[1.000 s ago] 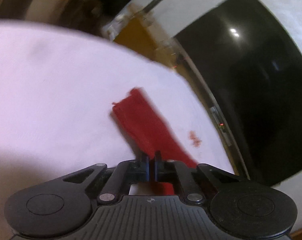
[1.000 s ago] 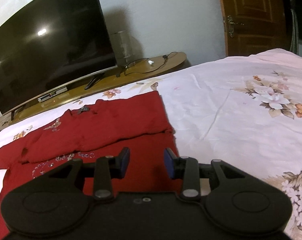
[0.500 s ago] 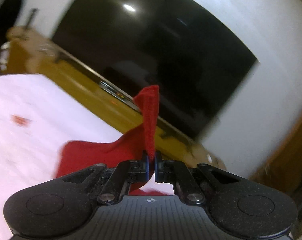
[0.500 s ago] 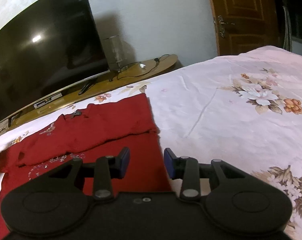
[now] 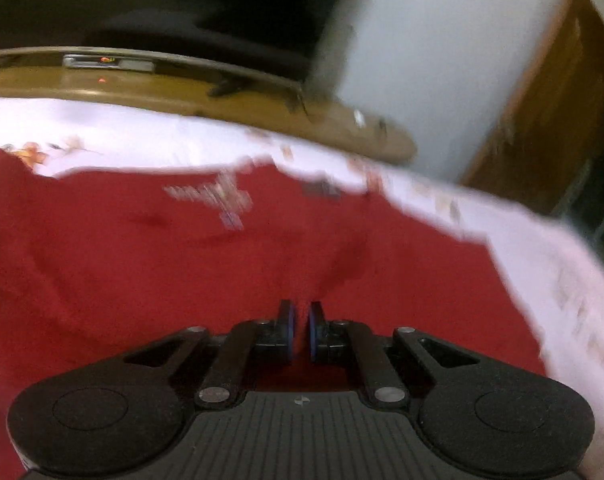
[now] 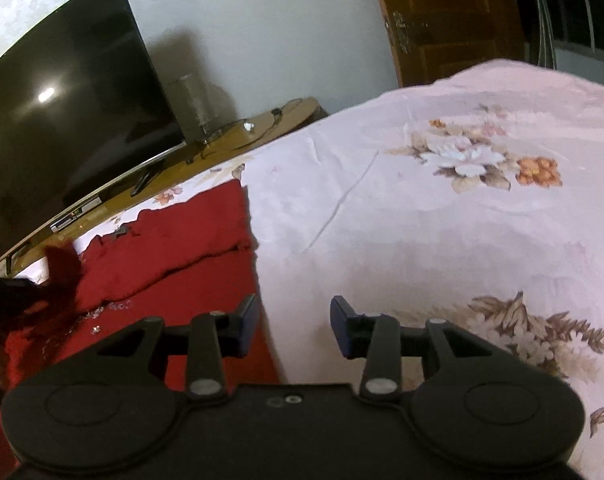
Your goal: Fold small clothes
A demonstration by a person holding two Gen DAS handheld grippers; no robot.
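The red top (image 5: 150,272) fills the middle and left of the left wrist view, spread on the floral sheet (image 5: 550,248), and the left gripper (image 5: 300,334) sits low at centre right over it. Its jaws are nearly together with a narrow slit between the blue pads (image 5: 289,334), and red cloth shows in that slit and rises from it in a ridge toward the upper right; whether the pads actually pinch the cloth cannot be told, as the frame is blurred. In the right wrist view the top (image 6: 174,248) lies in the left half of the frame, to the left of the right gripper (image 6: 294,326), whose jaws stand wide apart with nothing between them; its left pad (image 6: 248,322) is over the top's right edge and the rest is over bare sheet (image 6: 442,220). Only this view shows a sleeve folded across the body, slanting from lower left to upper right, a raised dark red flap at the far left edge beside the other gripper (image 6: 6,292), and the whole TV (image 6: 62,128). Only the left view shows the pale embroidery near the neckline (image 5: 222,200). The top's long axis runs from the lower left of the right view up toward the wooden TV stand (image 6: 238,140).
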